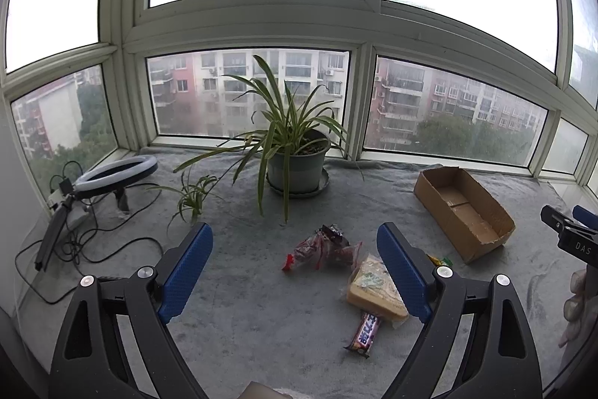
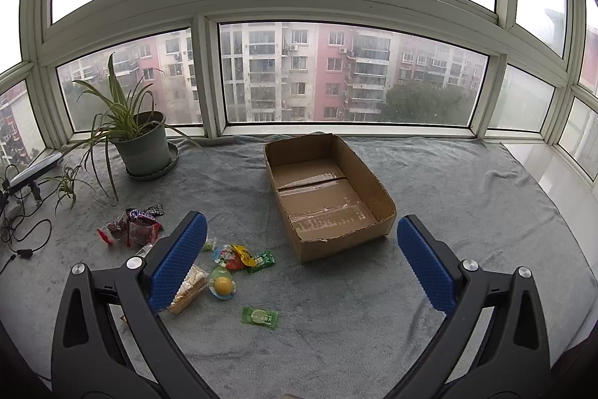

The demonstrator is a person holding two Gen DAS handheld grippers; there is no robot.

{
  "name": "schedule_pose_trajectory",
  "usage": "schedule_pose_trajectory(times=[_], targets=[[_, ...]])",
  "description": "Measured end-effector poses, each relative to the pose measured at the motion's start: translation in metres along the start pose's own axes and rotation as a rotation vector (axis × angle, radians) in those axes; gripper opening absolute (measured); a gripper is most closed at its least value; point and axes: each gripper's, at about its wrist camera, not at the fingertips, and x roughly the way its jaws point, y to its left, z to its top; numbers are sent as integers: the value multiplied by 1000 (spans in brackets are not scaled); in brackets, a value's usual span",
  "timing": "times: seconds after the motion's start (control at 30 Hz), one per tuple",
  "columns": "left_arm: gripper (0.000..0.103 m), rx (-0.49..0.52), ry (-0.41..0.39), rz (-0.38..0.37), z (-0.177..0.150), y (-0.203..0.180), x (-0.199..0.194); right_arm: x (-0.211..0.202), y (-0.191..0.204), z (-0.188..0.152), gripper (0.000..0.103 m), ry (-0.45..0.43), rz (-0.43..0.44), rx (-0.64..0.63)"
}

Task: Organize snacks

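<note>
Snacks (image 2: 224, 264) all lie loose on the grey blanket (image 2: 448, 193), the cardboard box (image 2: 373, 174) holds nothing, and left gripper (image 1: 295, 272) and right gripper (image 2: 299, 260) gape unladen.

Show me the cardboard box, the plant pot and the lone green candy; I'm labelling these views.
cardboard box (image 2: 329, 200): right wrist view, on its bare inner floor.
plant pot (image 1: 297, 167): left wrist view, on its front wall.
green candy (image 2: 260, 317): right wrist view, middle of the wrapper.
</note>
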Motion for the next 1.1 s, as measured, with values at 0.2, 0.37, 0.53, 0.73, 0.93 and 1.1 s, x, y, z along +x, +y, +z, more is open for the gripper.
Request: schedule_pose_trajectory(times=[0.2, 0.37, 0.53, 0.73, 0.93, 1.1], targets=[[90, 5, 4, -2, 0, -1, 2, 1, 0, -2, 103, 7, 0, 0], [90, 2, 32, -10, -6, 1, 10, 12, -7, -12, 103, 61, 68, 28], [90, -11, 101, -42, -19, 4, 26, 29, -13, -23, 103, 124, 129, 44], [90, -5, 160, -80, -31, -1, 38, 46, -16, -34, 103, 181, 218, 65], [88, -20, 233, -140, -39, -5, 55, 71, -19, -48, 103, 290, 355, 156], [82, -59, 313, -209, -45, -4, 75, 89, -9, -64, 101, 369, 449, 190]])
